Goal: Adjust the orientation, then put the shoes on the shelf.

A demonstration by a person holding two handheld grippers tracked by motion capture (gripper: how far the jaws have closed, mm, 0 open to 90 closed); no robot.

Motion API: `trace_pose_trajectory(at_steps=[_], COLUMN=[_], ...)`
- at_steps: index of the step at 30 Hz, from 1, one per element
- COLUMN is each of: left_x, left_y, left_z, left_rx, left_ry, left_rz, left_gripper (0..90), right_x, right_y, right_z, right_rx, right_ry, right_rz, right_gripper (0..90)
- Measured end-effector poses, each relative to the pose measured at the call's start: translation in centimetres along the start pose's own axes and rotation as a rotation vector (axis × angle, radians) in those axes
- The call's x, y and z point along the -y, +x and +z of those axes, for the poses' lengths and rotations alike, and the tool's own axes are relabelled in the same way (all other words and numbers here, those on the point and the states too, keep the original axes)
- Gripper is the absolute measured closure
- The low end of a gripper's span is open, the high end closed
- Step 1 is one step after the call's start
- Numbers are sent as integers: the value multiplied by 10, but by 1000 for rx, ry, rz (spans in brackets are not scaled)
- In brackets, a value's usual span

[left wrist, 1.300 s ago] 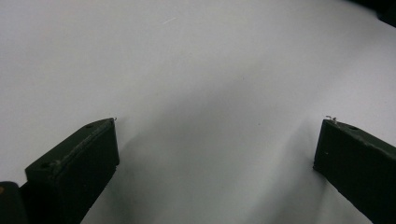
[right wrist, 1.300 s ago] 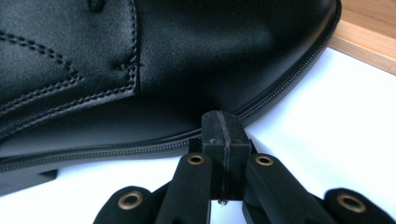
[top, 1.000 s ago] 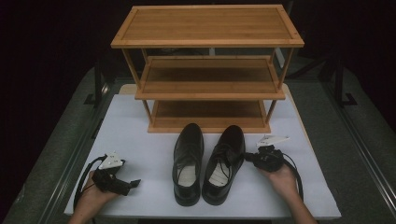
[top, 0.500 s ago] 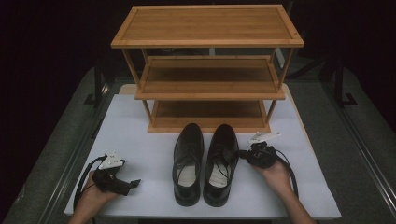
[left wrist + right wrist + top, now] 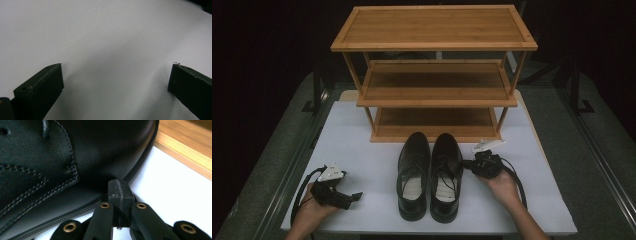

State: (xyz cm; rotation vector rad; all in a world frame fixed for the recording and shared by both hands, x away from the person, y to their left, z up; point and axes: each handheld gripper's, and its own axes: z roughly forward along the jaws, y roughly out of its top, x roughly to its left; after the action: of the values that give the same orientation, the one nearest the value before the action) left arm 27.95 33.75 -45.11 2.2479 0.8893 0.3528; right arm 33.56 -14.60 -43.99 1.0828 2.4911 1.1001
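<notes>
Change since earlier: the right black lace-up leather shoe (image 5: pixel 446 175) is being found turned straight and lying close beside the left black leather shoe (image 5: pixel 413 174), where a second ago it was angled away with its toe out to the right; the right gripper (image 5: pixel 468 164) is being seen further left than before.
Right gripper: it is being held by the person's right hand (image 5: pixel 502 184) with its jaws pressed together, nothing being clamped between them; in the right gripper view (image 5: pixel 121 187) the closed tips are being pushed against the welt at the side of the right shoe (image 5: pixel 62 157).
Left gripper: it is being held low over the white table sheet (image 5: pixel 362 145) by the left hand (image 5: pixel 309 212), well apart from both shoes; its jaws (image 5: pixel 117 75) are being kept wide apart with only bare sheet between them.
Shoes: both are being kept on the sheet, toes pointing toward the three-tier wooden shoe rack (image 5: pixel 434 75), just in front of its bottom shelf; whether the two shoes are touching cannot be told.
Rack: the edge of its lowest wooden board (image 5: pixel 185 147) is being shown just beyond the right shoe's toe in the right gripper view.
</notes>
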Motion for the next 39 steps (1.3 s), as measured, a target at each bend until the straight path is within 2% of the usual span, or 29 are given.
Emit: trace_pose_trajectory(at_steps=[10,13,17,18,19,20,21,22,23,24,26,27,28,32,34,36,39], left_x=[0,0,0,0,0,0,0,0,-1,-1,-5,-7,-10,-25,-33,-41,-55], left_y=[0,0,0,0,0,0,0,0,0,-1,-2,-3,-5,-14,-18,-22,-30], left_z=[0,0,0,0,0,0,0,-1,-1,-1,-2,-4,-5,-9,-12,-13,-16], left_rx=[1,1,1,1,1,1,1,1,-2,-2,34,42,42,62,80,95,115], left_ry=[2,0,-1,-1,1,1,0,0,-1,-1,-25,-38,-45,-72,-94,-108,-121], left_rz=[1,0,-2,-2,0,0,0,2,0,-4,-40,-46,-37,-38,-41,-52,-42], left_gripper=[0,0,0,0,0,0,0,0,0,0,0,22,59,74,142,143,149], right_x=[-1,0,0,0,0,0,0,0,0,0,-1,-1,-2,-4,-5,-6,-9], right_y=[-1,-3,-6,-6,-7,-7,-8,-8,-9,-9,-9,-9,-9,-5,-2,2,10], right_z=[1,0,-13,-13,-20,-20,-25,-25,-31,-31,-38,-41,-44,-54,-56,-58,-61], right_rx=[-11,-5,25,25,40,40,41,41,40,40,34,34,26,-12,-26,-35,-57], right_ry=[-3,-10,-42,-42,-57,-57,-72,-72,-81,-81,-91,-97,-104,-125,-131,-141,-154], right_rz=[4,24,47,47,55,55,69,69,82,82,89,90,88,88,82,76,70], right_gripper=[895,821,709,709,639,639,568,568,499,499,452,428,411,364,347,345,346])
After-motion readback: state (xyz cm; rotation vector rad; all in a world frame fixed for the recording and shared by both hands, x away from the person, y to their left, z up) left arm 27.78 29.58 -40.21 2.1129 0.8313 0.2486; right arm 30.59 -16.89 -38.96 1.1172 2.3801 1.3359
